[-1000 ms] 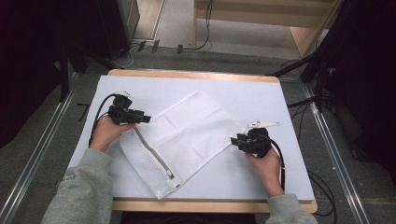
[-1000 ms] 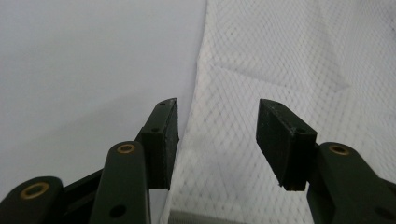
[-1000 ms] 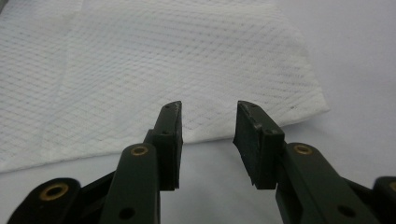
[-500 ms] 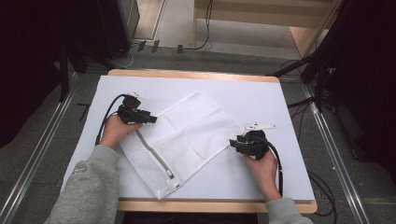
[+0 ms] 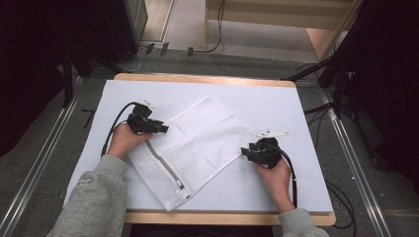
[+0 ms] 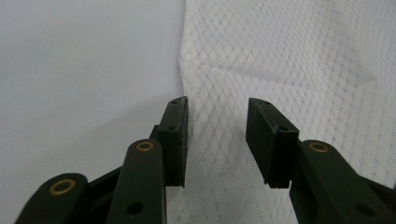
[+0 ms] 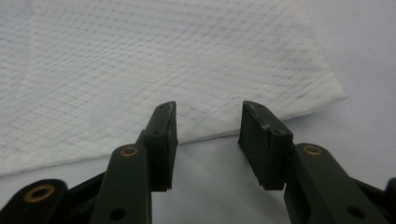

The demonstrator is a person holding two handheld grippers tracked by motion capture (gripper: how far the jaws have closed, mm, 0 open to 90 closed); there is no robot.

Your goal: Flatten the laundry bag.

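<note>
Your white table (image 5: 296,103) carries the mesh laundry bag (image 5: 197,148), lying flat and skewed across its middle, zipper edge (grey strip) toward your left forearm. Your left gripper (image 5: 159,128) sits over the bag's left edge; its 2 jaws have just been closing, mesh between them, not pinched. Your right gripper (image 5: 245,152) waits at the right corner, jaws just opening, holding nothing.
</note>
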